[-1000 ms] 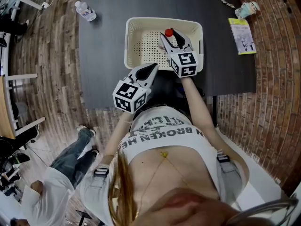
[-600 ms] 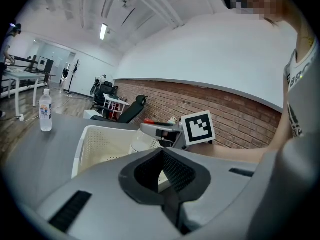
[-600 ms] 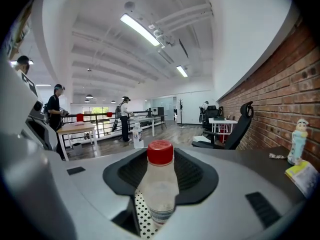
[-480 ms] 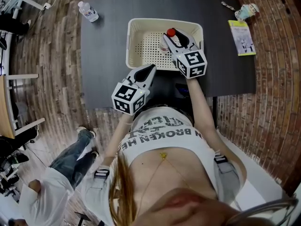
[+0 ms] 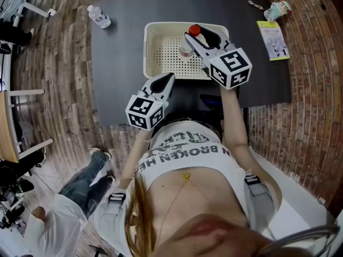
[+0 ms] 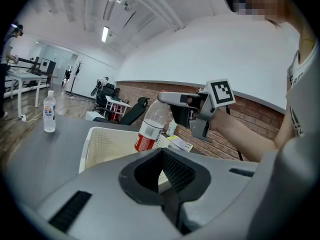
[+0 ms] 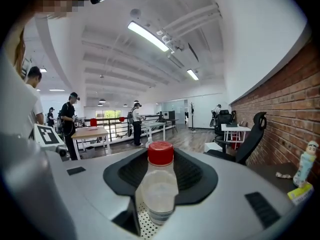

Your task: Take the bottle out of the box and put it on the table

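A clear bottle with a red cap and red label hangs above the cream perforated box on the dark table. My right gripper is shut on its neck; its jaws have just been closing around it. In the right gripper view the bottle stands upright between the jaws. In the left gripper view the bottle hangs tilted over the box. My left gripper hovers at the table's near edge, shut and empty.
A second water bottle stands at the table's far left corner. A yellow booklet and a small figure lie at the far right. Another person stands on the floor at the lower left.
My right gripper has risen with the bottle, lifting it from inside the box to above its rim. The left gripper has stayed put.
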Tool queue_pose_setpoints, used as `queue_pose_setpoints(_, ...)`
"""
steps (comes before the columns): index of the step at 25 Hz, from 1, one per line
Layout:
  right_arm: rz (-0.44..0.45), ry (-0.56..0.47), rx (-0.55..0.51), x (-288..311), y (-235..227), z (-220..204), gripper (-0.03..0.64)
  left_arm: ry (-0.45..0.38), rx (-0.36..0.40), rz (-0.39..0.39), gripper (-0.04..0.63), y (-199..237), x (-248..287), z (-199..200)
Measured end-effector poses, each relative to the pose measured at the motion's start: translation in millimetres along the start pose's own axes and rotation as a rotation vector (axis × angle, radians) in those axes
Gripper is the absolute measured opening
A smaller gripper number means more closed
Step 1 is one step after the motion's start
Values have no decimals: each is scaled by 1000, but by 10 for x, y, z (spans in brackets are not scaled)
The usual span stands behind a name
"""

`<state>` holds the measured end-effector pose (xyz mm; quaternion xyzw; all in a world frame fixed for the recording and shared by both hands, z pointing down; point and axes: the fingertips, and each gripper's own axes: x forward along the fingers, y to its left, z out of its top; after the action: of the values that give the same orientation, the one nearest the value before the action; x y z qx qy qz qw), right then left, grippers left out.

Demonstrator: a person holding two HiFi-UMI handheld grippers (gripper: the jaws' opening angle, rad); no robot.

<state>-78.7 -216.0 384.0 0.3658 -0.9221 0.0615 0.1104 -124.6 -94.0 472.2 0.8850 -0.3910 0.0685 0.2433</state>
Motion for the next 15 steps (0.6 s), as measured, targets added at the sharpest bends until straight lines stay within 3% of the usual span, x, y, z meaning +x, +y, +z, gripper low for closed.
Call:
queue_pose_setpoints(6, -9, -18, -1, -99, 75, 272, 155, -4, 1, 2, 0, -31, -41, -19)
queue_pose_setpoints(15, -21, -5, -18, -177, 84, 330, 155, -11, 7, -4, 0, -69, -58, -4)
